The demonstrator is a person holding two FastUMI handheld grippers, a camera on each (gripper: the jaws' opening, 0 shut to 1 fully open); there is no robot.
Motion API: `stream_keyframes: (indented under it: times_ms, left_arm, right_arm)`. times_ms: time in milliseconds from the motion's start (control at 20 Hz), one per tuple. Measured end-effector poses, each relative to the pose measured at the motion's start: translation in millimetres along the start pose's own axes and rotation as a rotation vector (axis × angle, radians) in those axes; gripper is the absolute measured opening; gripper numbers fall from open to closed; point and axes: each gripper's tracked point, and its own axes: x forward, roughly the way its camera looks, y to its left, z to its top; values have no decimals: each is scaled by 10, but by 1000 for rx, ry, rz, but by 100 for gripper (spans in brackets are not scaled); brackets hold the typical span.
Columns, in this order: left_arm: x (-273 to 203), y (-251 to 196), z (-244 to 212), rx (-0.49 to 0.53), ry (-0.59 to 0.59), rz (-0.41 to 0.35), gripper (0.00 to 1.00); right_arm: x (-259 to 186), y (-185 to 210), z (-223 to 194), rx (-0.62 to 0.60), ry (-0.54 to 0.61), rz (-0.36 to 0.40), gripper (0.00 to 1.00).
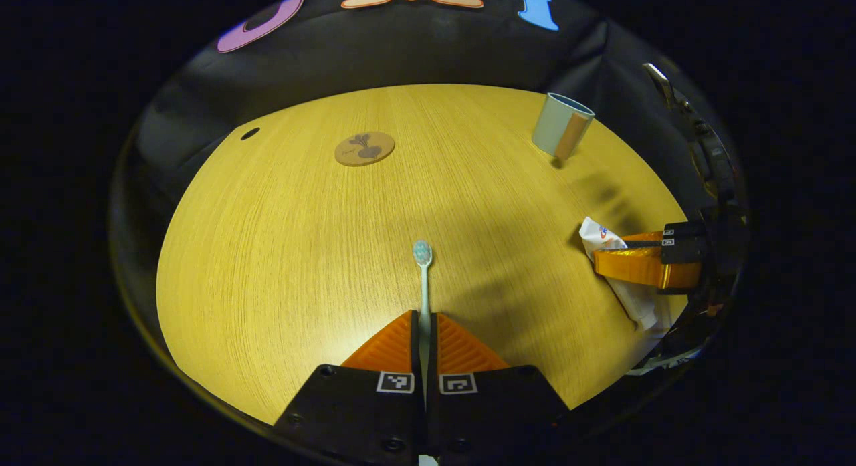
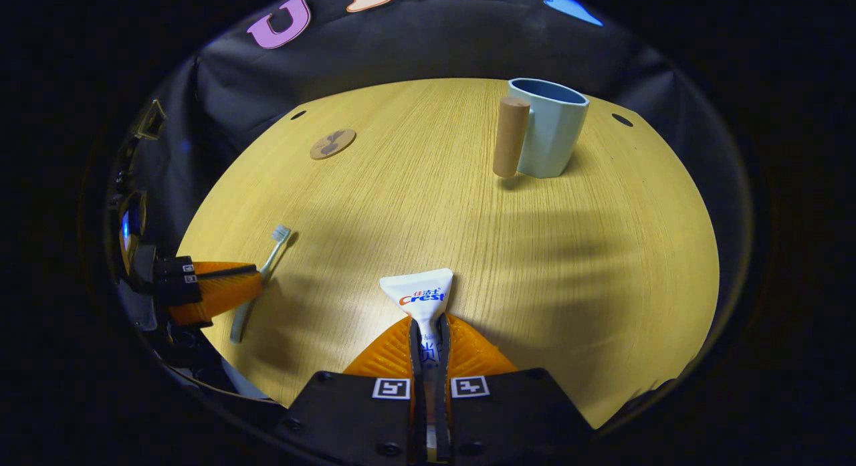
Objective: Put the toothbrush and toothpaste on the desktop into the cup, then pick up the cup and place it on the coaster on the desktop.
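My left gripper (image 1: 424, 317) is shut on the handle of a pale toothbrush (image 1: 422, 279), whose bristle head points away over the round wooden table (image 1: 281, 252). In the right gripper view that left gripper (image 2: 257, 273) shows at the left edge with the toothbrush (image 2: 271, 255) in it. My right gripper (image 2: 429, 321) is shut on a white toothpaste tube (image 2: 421, 293), crimped end forward. The left gripper view shows the right gripper (image 1: 598, 252) at the right edge, pressing the toothpaste (image 1: 595, 233). A light blue cup (image 2: 552, 128) with a wooden handle stands at the far right.
A round brown coaster (image 1: 364, 148) with a dark plant print lies far left of centre on the table; it appears as the coaster (image 2: 332, 144) in the right gripper view. The cup (image 1: 560, 126) stands near the far right rim. Small dark holes (image 1: 249, 134) mark the tabletop.
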Motion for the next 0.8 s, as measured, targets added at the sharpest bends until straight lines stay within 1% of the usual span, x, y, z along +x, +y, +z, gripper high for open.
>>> stream_keyframes:
  times_ms: [250, 400, 450, 500, 700, 800]
  left_arm:
    - [-186, 18, 175, -76, -73, -4, 0]
    - [-288, 53, 232, -94, -105, 3, 0]
    - [-319, 67, 250, -99, -114, 2, 0]
    - [-332, 80, 248, -107, -120, 3, 0]
    - [-470, 105, 286, -150, -153, -3, 0]
    - [-568, 105, 341, -163, -176, -1, 0]
  right_arm:
    - [-3, -1, 4, -11, -8, -6, 8]
    - [-8, 5, 2, -19, -22, -5, 8]
    - [-34, 23, 8, -14, -34, 7, 8]
    - [-48, 39, 28, -1, -52, 23, 5]
    - [-331, 155, 198, 21, -162, 80, 6]
    - [-497, 197, 372, 21, -238, 106, 6]
